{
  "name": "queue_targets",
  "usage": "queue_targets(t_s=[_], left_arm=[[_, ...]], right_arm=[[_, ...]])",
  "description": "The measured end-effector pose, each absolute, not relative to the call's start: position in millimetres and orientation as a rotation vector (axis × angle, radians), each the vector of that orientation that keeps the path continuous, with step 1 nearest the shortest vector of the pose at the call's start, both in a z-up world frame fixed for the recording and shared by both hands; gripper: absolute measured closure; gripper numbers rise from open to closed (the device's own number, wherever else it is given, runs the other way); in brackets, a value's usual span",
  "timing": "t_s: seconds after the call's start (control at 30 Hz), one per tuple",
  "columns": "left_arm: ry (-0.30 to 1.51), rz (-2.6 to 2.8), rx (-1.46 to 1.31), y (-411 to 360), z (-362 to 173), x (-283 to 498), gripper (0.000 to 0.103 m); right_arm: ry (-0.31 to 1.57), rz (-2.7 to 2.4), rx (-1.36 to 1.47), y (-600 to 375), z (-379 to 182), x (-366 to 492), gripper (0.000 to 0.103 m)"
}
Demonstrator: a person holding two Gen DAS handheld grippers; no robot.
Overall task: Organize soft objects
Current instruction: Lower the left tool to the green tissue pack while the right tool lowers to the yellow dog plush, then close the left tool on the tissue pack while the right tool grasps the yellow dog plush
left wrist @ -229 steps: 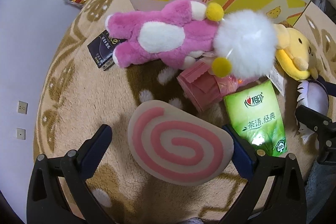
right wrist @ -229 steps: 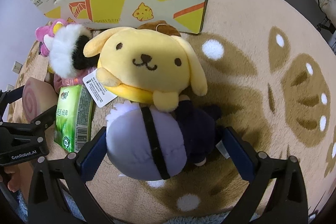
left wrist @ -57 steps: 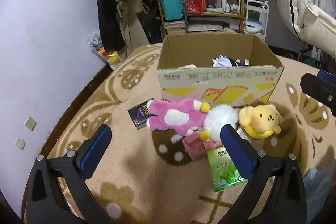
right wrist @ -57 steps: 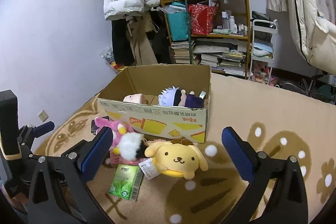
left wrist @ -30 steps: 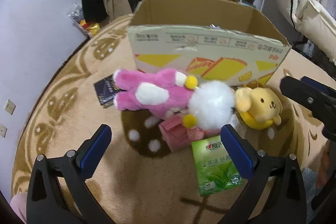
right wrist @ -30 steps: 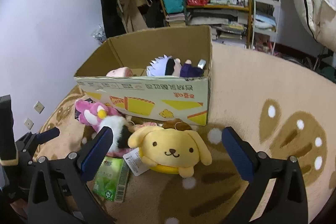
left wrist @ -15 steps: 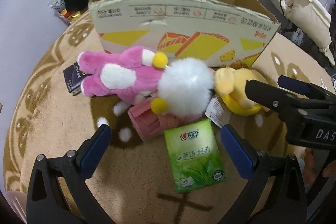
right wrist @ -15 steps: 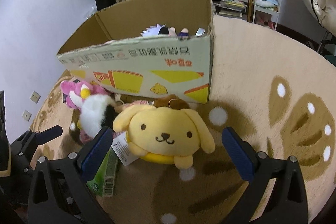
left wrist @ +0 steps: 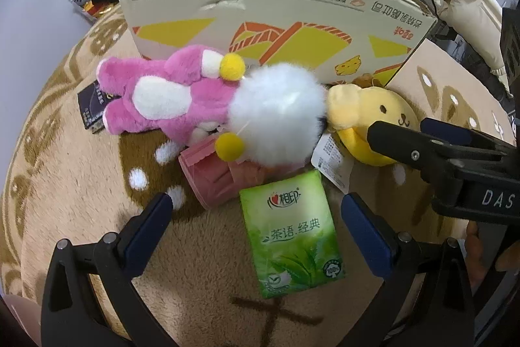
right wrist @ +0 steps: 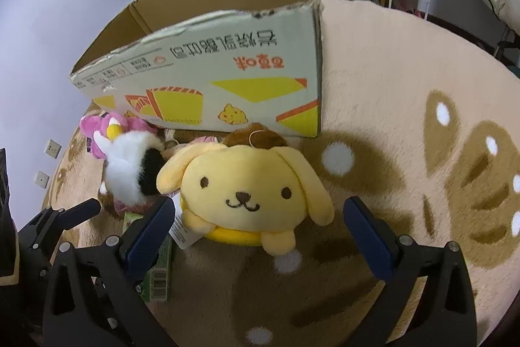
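Plush toys lie on the rug (right wrist: 406, 106) against the front wall of the box (left wrist: 276, 18), which stands open-topped; its inside is hidden from both views. The pink plush (left wrist: 169, 93), with its white fluffy head (left wrist: 276, 116), lies lengthwise along the box. The yellow dog (right wrist: 247, 187) sits just right of it, touching the head, with a paper tag (left wrist: 331, 158) hanging at its side. Under the pink plush a pink pouch (left wrist: 211, 178) pokes out, and a green tissue pack (left wrist: 292, 233) lies just in front of it. A dark packet (left wrist: 92, 109) is tucked by the pink plush's feet.

The left gripper (left wrist: 256, 220) has its jaws spread wide, holding nothing, with the tissue pack between them. The right gripper (right wrist: 260, 226) is also spread wide and empty, its jaws flanking the yellow dog without touching it.
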State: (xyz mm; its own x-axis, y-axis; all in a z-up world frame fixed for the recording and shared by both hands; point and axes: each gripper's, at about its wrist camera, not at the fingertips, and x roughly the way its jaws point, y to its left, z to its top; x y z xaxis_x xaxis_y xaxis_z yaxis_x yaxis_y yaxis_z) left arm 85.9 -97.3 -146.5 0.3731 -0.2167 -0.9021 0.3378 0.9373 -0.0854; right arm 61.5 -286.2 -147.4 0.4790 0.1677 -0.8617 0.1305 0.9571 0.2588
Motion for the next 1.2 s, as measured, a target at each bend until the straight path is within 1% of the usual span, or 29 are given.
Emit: queue_targets(t_s=[0.43,0.5,0.53,0.73,0.77,0.83,0.9,0.97,1.2], left_arm=[[1.192,-0.369,0.133,-100,-161,91,0.001],[1.197,-0.364,0.134,-101,-163,92,0.003],[1.200,-0.359,0.137,-101,-164,92,0.005],[1.209,-0.337,0.171,-103,-168,91,0.006],[1.206,-0.338,0.175,-104,-168,91,0.008],[1.210,-0.350,0.171,-104,-168,90,0.012],[1.212,-0.351,0.177,-104,-168,89,0.014],[1.204,-0.340,0.190,-107,-167,86,0.014],[1.182,-0.330,0.220,-111,-163,79,0.015]], right_arm=[[1.104,0.028,0.298,-284,-157,64,0.000],[1.109,0.026,0.294,-284,-159,65,0.000],[1.112,0.026,0.294,-284,-159,65,0.000],[1.128,0.034,0.289,-278,-164,66,0.000],[1.135,0.040,0.292,-276,-166,67,0.000],[1.141,0.045,0.291,-274,-168,69,0.003],[1.142,0.052,0.288,-271,-170,70,0.005],[1.144,0.064,0.294,-268,-171,71,0.011],[1.151,0.077,0.309,-263,-174,72,0.014]])
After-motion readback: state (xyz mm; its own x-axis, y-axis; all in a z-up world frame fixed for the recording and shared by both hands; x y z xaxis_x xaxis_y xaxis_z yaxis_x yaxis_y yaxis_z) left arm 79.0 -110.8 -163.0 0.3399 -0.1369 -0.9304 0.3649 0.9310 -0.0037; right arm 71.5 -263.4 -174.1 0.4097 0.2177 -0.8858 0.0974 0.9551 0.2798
